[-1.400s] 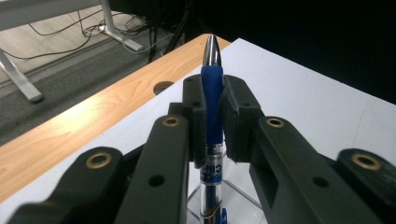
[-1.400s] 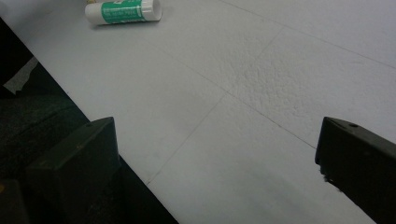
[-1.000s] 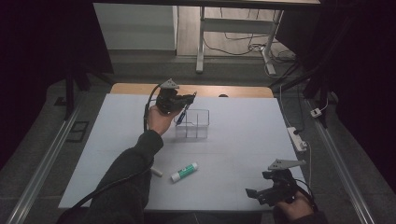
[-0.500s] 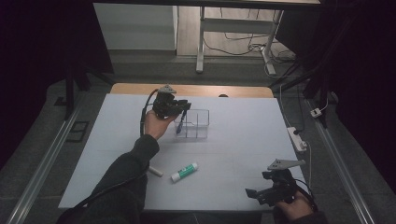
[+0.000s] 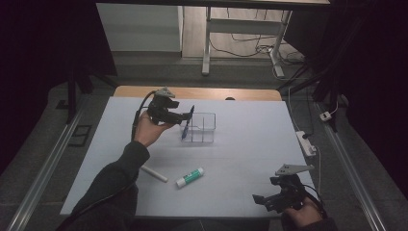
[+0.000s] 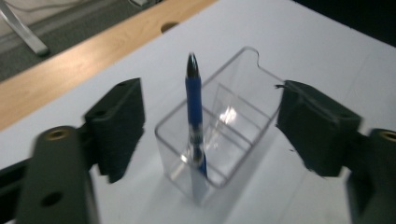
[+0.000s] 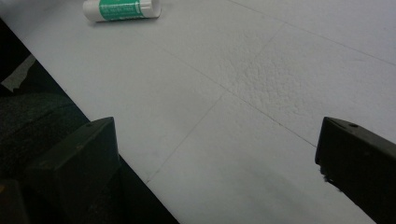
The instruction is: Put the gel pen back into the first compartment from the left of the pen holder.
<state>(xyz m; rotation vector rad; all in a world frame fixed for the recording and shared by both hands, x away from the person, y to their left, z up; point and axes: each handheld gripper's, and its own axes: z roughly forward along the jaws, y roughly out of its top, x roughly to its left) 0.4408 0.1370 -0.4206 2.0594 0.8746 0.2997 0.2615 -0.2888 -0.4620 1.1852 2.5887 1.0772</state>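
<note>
Held the left gripper (image 5: 185,116) up just beside the clear box (image 5: 204,131), at its left end. Had just been opening its jaws: spread wide, let go, pressing on nothing, with the blue pen (image 6: 194,107) in line between them but touching neither pad. Left the pen standing in the end pocket of the box, the one nearest that gripper, leaning a little, with its top poking out over the rim. Rested the right gripper (image 5: 262,199) low near the front edge of the white table (image 5: 250,149), well apart from the box, jaws spread wide and with nothing in them. Lay near the front of the table too: a green and white glue stick (image 5: 189,177) and, near it, a thin white stick (image 5: 154,173). Looked risky in a few ways. Might have caught the pen's top with a pad while backing off, and so pulled it out or tipped it over. Might have bumped the box as well, probably light and easy to slide or knock down. Might have brushed the glue stick with the dark sleeve (image 5: 115,185) and sent it rolling off the edge.
</note>
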